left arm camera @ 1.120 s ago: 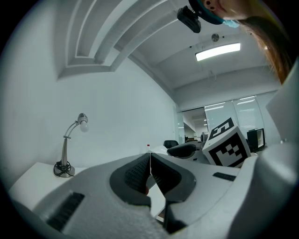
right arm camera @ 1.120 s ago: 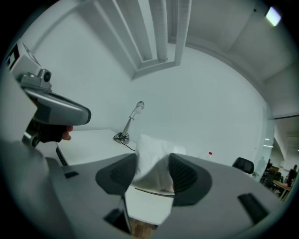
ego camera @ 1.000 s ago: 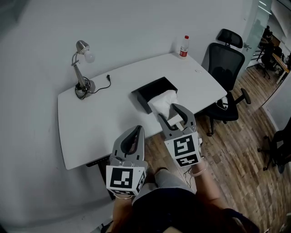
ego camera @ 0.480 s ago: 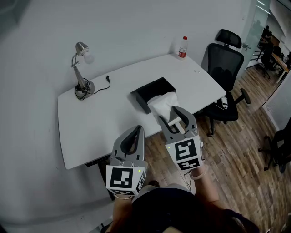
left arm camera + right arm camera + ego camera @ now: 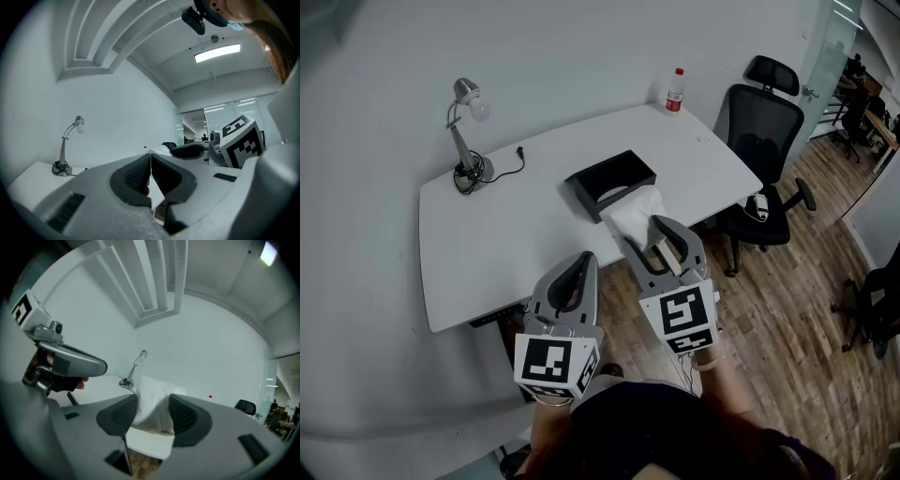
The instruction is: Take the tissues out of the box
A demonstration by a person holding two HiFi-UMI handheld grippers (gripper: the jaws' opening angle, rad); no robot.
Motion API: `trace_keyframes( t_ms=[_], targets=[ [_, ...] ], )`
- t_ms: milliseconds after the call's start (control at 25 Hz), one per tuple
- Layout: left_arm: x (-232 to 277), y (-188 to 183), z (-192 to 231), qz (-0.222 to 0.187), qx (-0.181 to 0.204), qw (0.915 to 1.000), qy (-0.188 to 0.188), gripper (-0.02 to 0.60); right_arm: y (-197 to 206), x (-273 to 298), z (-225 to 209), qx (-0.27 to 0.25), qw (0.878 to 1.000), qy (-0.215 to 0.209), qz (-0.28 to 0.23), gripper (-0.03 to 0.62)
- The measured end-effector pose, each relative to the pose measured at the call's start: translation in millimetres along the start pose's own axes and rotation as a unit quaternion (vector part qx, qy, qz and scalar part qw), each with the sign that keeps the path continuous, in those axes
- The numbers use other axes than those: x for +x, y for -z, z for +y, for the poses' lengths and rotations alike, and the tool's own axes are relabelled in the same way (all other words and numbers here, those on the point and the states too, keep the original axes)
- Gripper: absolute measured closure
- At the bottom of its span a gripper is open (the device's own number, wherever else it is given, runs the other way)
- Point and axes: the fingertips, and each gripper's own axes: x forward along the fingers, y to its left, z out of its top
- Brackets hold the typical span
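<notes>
Your right tongs (image 5: 645, 233) clamp the tissues (image 5: 633, 208), now drawn back from the black box (image 5: 611, 175) toward the surface (image 5: 506, 234) edge. Your left tongs (image 5: 581, 263) sit closed, empty. An office chair (image 5: 764, 141) stands right.

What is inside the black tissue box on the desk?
The black tissue box shows only a pale patch in its top opening; its dark top hides whether more remains inside. The tissues held by the right gripper show at its near edge.

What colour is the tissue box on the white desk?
Black. The tissue box shows best in the head view.
</notes>
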Motion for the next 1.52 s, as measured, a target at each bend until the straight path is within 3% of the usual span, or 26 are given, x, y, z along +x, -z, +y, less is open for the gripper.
trace_keyframes(
  t_ms=[1520],
  targets=[
    [-56,-15,-106,0.01,0.037,0.9982,-0.047,0.557,-11,-126,-8,0.009,0.997,-0.035,-0.064,0.375]
  ],
)
